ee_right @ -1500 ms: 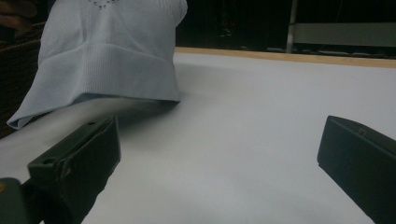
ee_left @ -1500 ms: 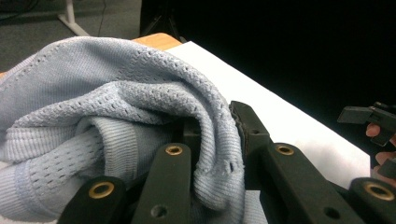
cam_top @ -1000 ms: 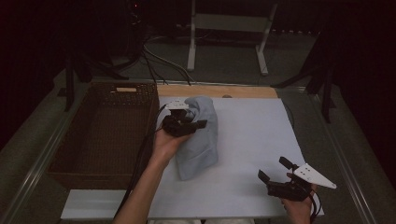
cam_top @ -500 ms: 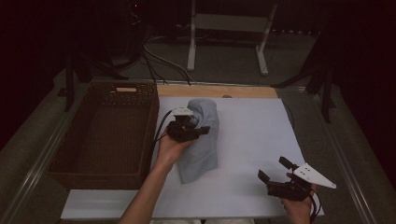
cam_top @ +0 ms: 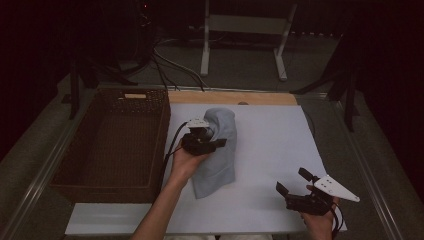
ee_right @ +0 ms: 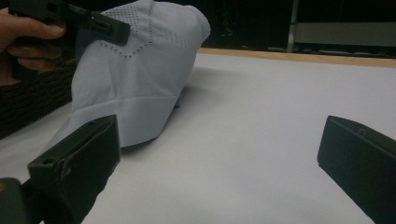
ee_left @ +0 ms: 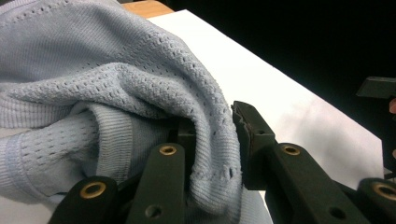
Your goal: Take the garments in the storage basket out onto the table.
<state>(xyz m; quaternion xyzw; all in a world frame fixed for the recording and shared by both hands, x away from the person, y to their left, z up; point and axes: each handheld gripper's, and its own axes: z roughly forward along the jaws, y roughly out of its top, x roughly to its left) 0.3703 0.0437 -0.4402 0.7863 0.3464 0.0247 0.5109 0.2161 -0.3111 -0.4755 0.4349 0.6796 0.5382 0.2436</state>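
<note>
**L gripper on the cloth, R gripper wide and idle**

Cloth [cam_top: 216, 150]: pale blue knit w/ small holes, lies on the white board [cam_top: 270, 150], left half, bunched up at its far end and flatter toward the person. Its left edge is just beside the basket [cam_top: 115, 145], a dark wicker one sitting off the board's left side.

L gripper [cam_top: 212, 144]: held in the left hand [cam_top: 186, 162], over the cloth's middle, pointing to the right in the high view. In the left gripper view a fold of cloth [ee_left: 140, 93] sits between the two black jaws; the left jaw is buried in the fabric, the right jaw's pad stands right at the fold, a thin dark gap maybe showing near its tip. Jaws narrow and have just been opening a little w/ the fold between them. Whether pads really press now: can't tell for sure, but fabric looks pinched and is heaped up against the jaws.

R gripper [cam_top: 296, 182]: in the right hand [cam_top: 320, 220] at the board's near right corner, well apart from the cloth. Jaws wide, nothing between them; in the right gripper view bare board shows in the gap, w/ the cloth [ee_right: 135, 79] farther off at left and the L gripper [ee_right: 84, 23] above it.

Black cable runs from L gripper down beside the basket.
</note>
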